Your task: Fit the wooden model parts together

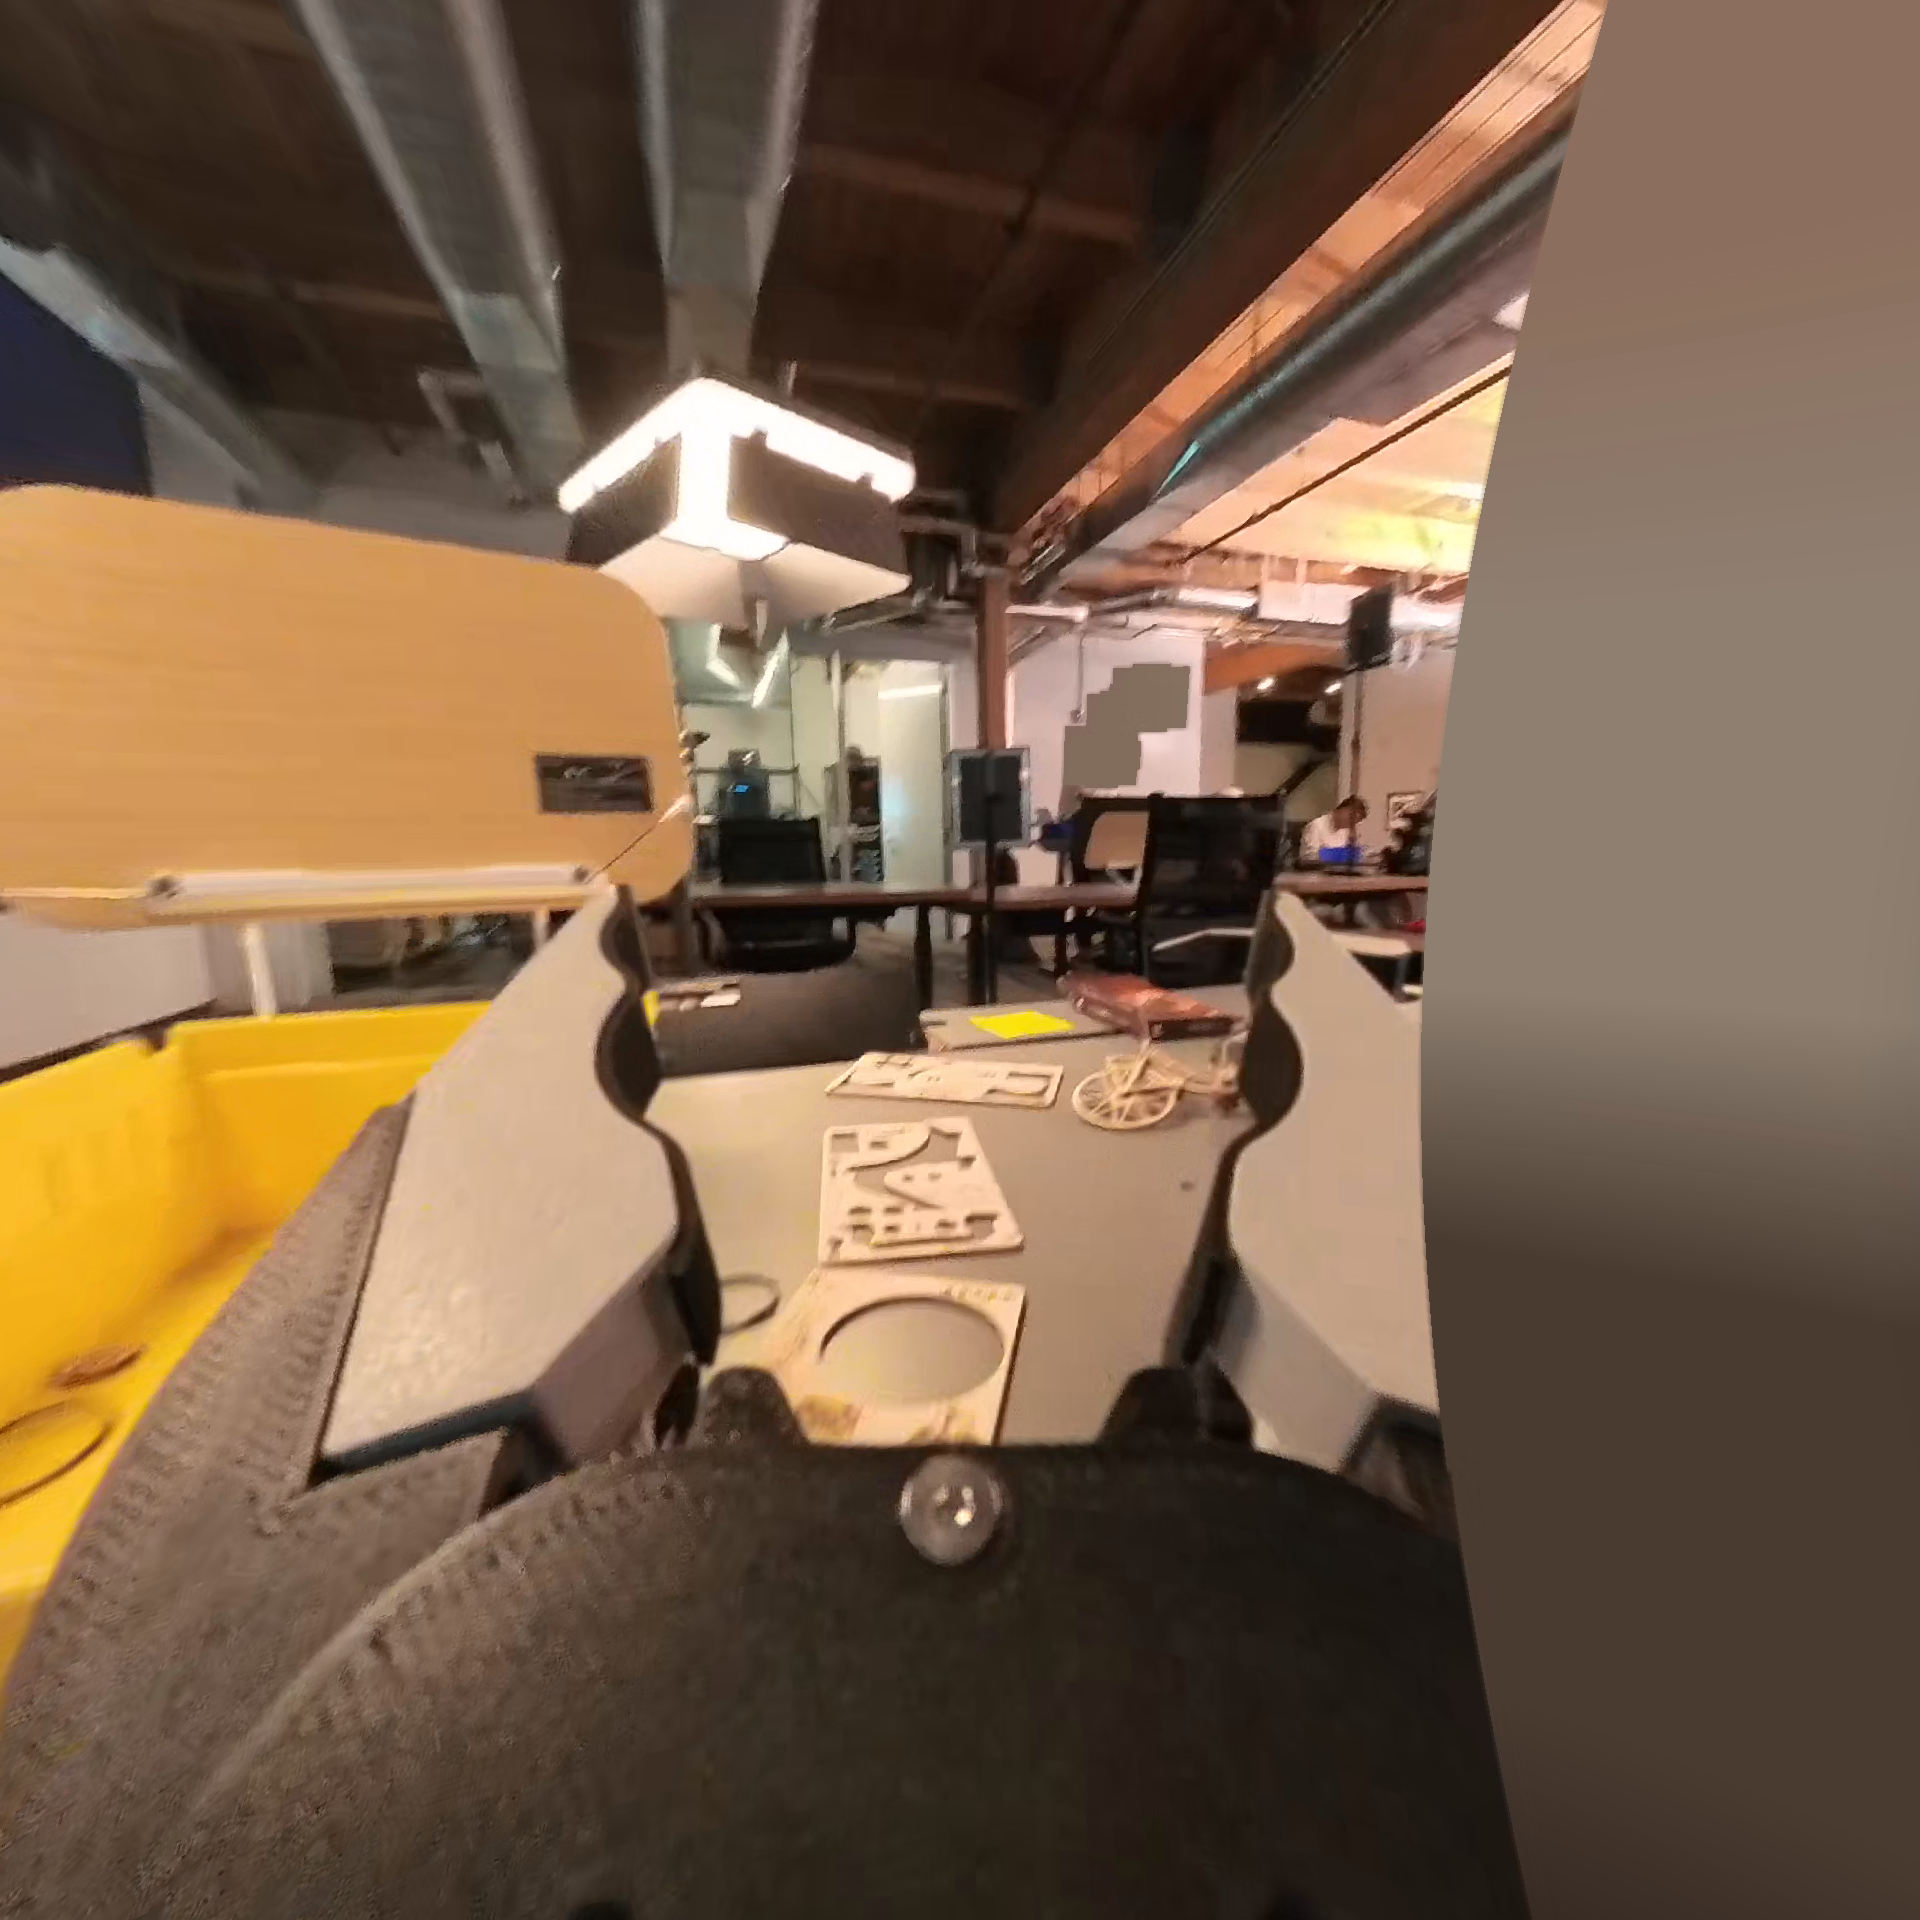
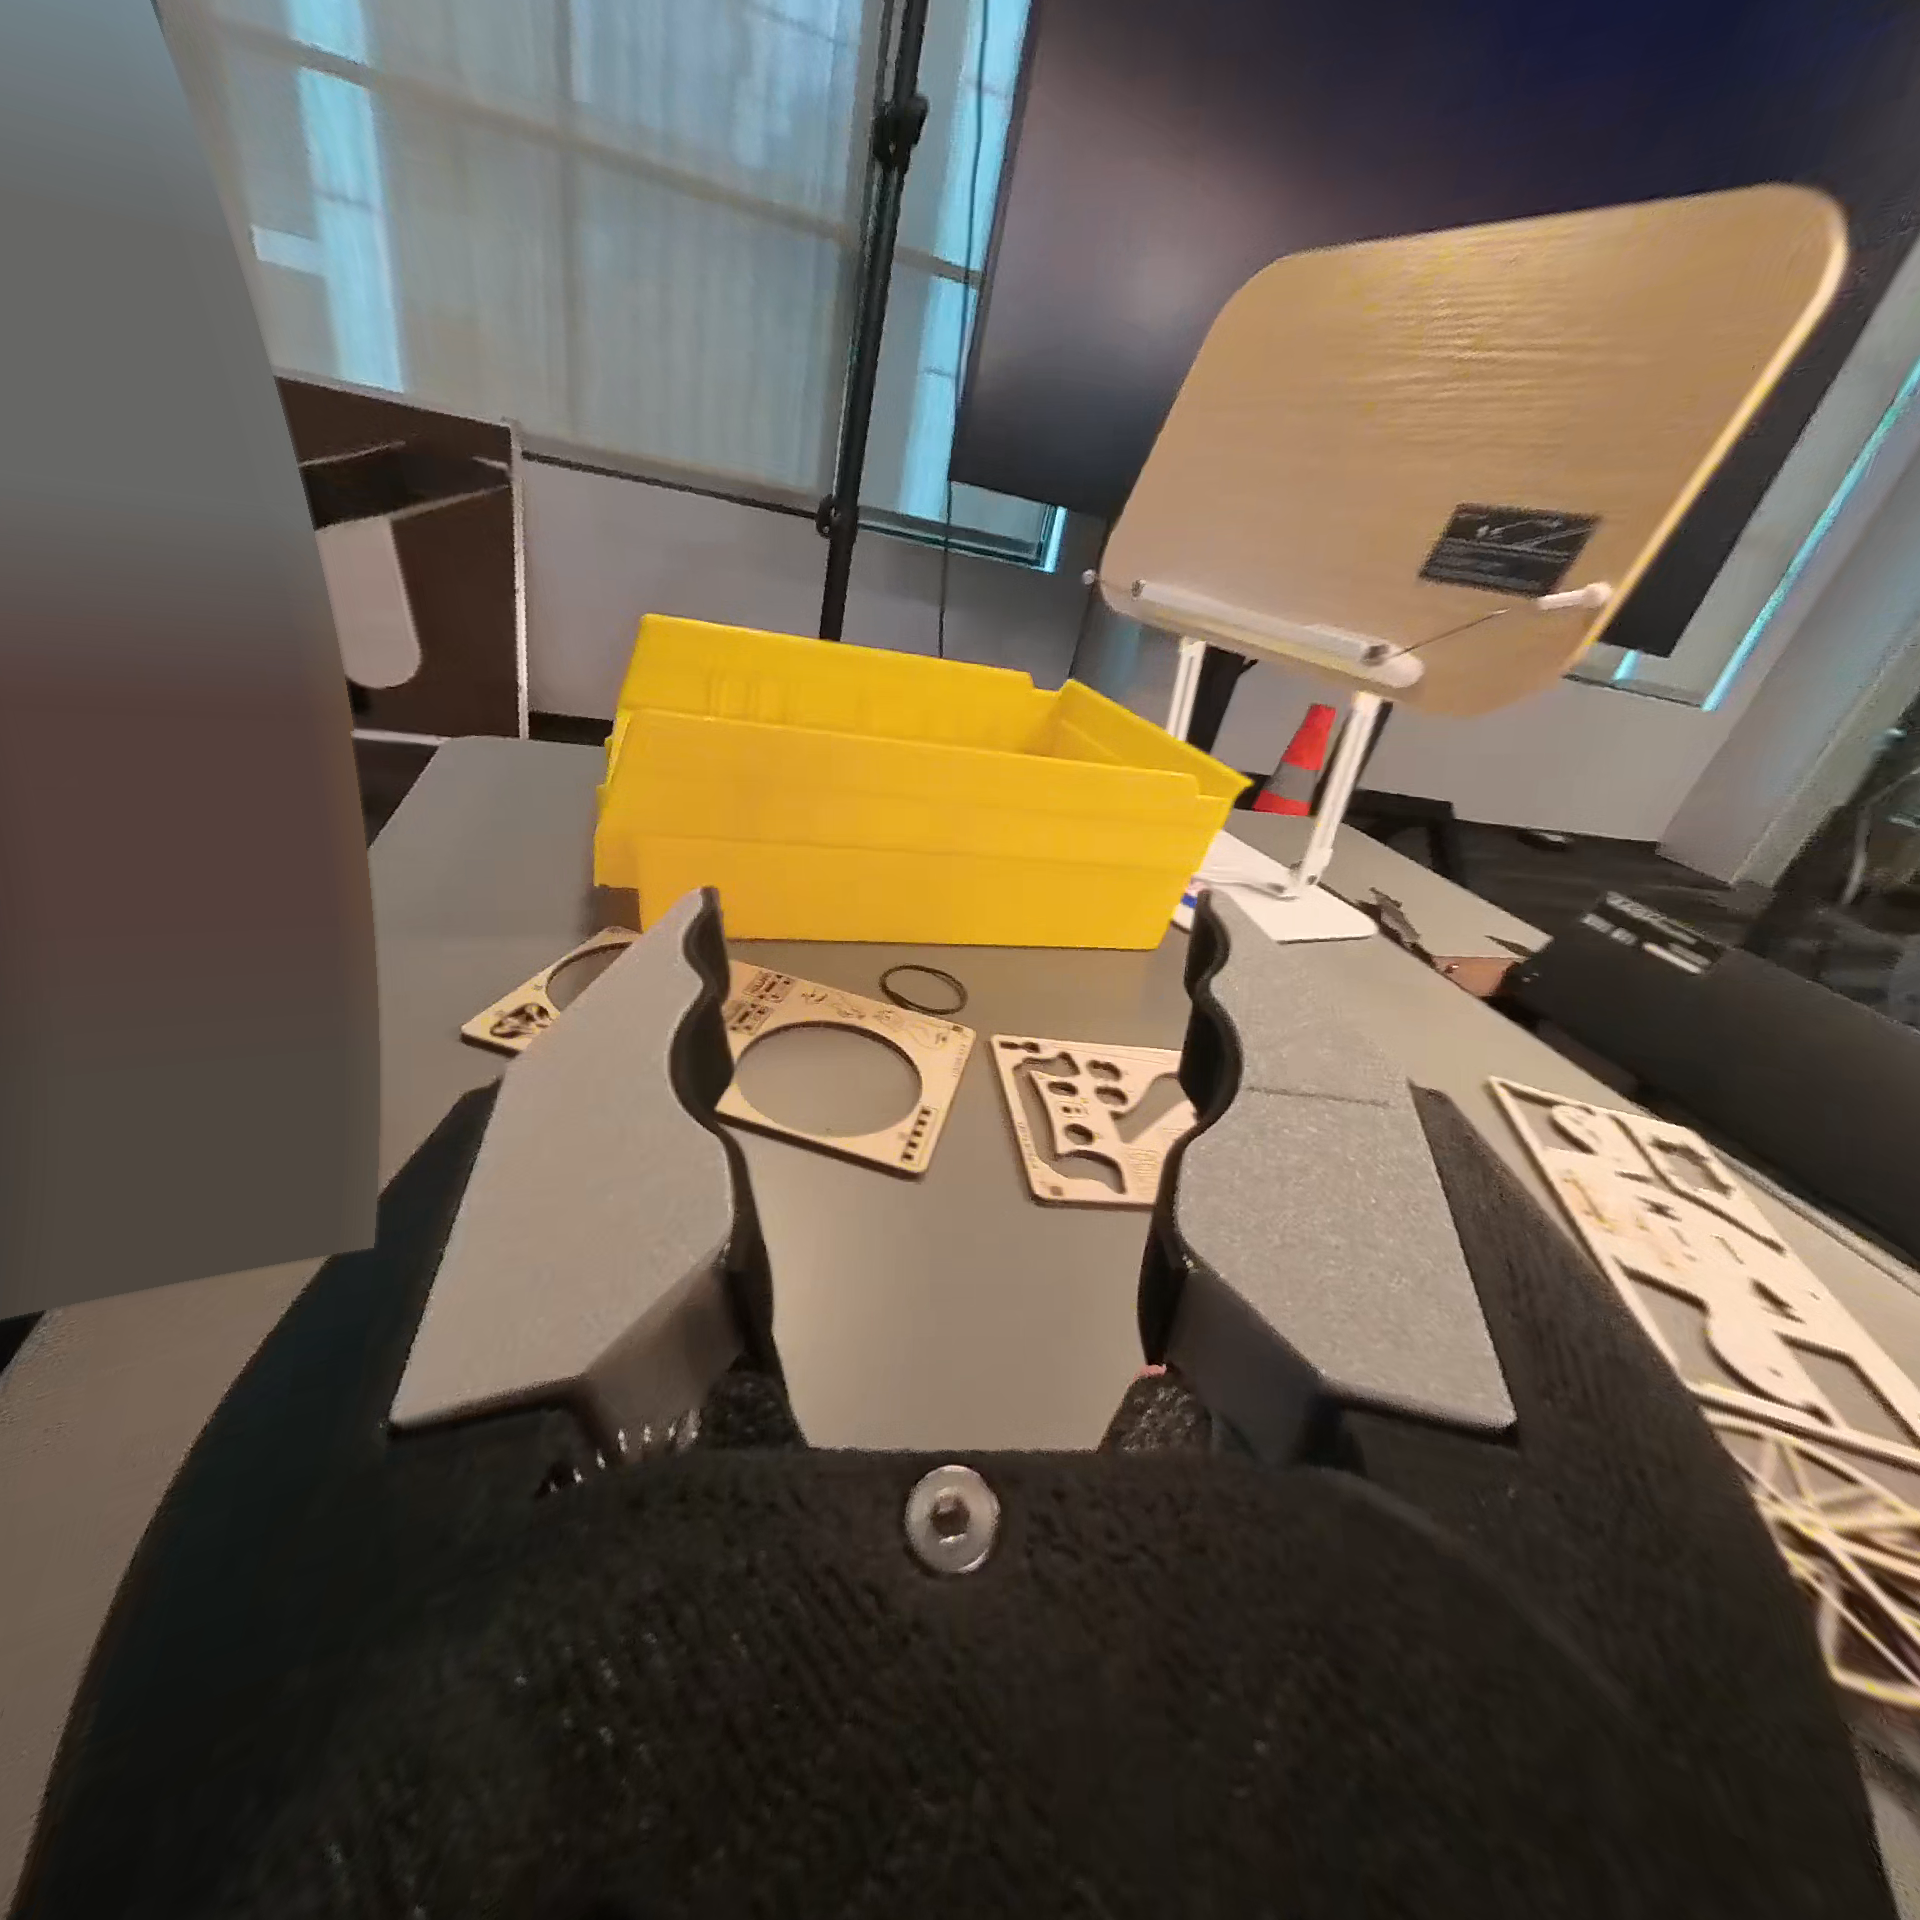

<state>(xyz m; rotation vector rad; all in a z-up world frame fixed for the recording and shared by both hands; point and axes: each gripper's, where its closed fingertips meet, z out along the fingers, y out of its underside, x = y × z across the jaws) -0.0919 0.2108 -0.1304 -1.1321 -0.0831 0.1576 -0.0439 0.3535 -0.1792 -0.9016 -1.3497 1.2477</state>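
Flat wooden part sheets lie on the grey table (image 1: 1122,1247). In the left wrist view a sheet with a round hole (image 1: 904,1351) lies nearest, a cut-out sheet (image 1: 914,1195) behind it, another sheet (image 1: 945,1081) farther, and a small wooden bicycle model (image 1: 1143,1086) at the back right. My left gripper (image 1: 951,935) is open and empty above them. In the right wrist view the round-hole sheet (image 2: 831,1091), a cut-out sheet (image 2: 1091,1122), a third sheet (image 2: 540,997) and a long sheet (image 2: 1704,1278) lie ahead. My right gripper (image 2: 951,925) is open and empty.
A yellow bin (image 2: 894,821) stands at the table's back, also at left in the left wrist view (image 1: 156,1195). A wooden book stand (image 2: 1455,436) rises behind it. A black rubber ring (image 2: 923,987) lies by the bin. A black box (image 2: 1704,997) sits at right.
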